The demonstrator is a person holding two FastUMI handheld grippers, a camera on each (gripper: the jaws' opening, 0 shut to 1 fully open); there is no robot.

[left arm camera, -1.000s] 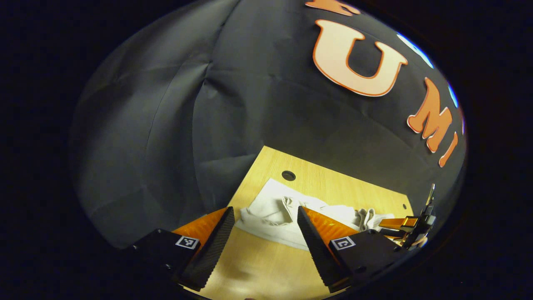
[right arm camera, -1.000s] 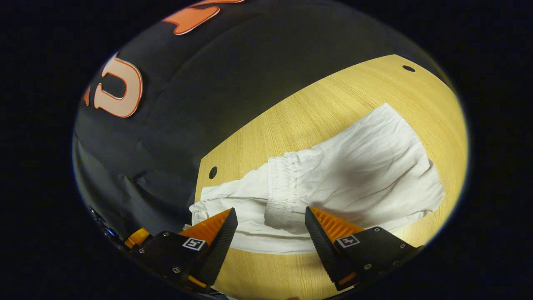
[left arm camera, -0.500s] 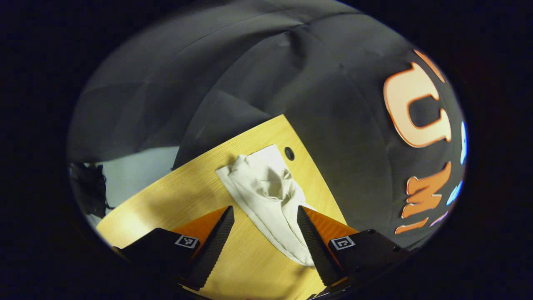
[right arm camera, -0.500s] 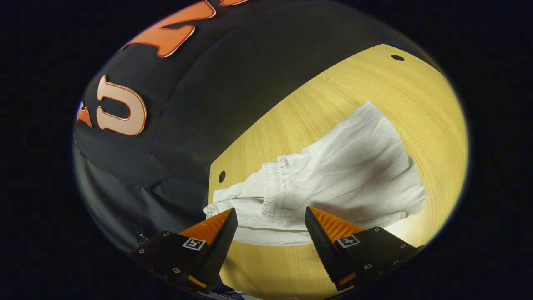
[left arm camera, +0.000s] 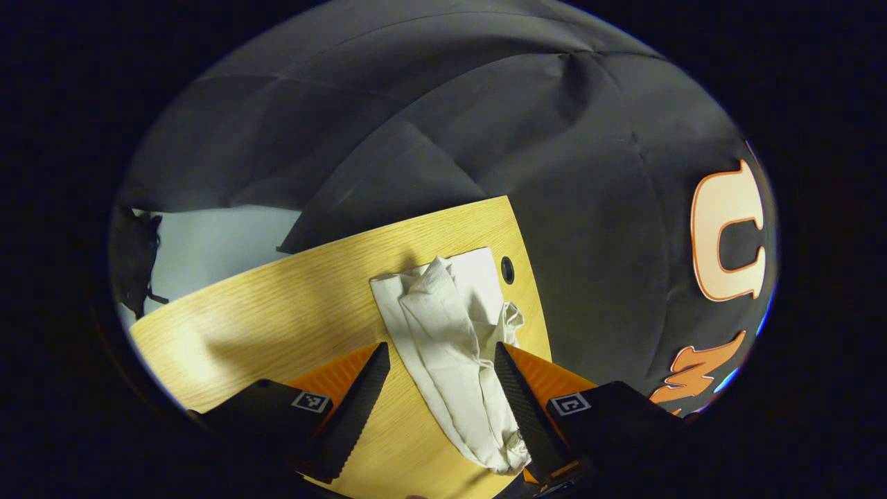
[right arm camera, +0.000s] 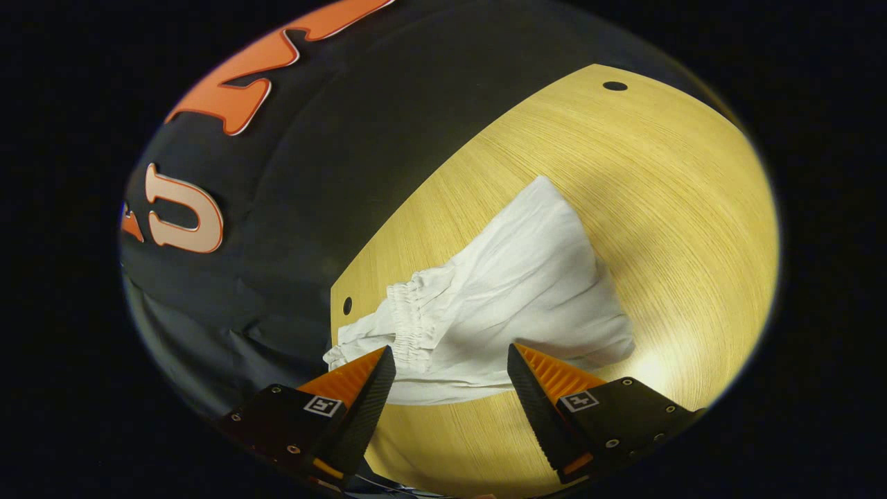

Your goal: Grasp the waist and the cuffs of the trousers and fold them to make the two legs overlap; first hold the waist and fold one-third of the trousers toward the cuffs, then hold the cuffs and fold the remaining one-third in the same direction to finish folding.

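White trousers lie partly folded on the wooden table, the gathered elastic waist laid over the legs near the table's far edge. In the left gripper view the same trousers run as a narrow crumpled strip away from me toward the table's back corner. My left gripper is open above the strip's near end, holding nothing. My right gripper is open just short of the trousers' near edge, with nothing between its fingers.
The table has a round cable hole beside the trousers at the back corner and another hole at the far right. Black cloth wall stands right behind the table. A pale floor shows past the table's left edge.
Both grippers have swung and pulled back from the trousers. The left gripper's view turned left until the trousers run lengthwise ahead. The trousers look smaller in the right gripper view. Both stay open.
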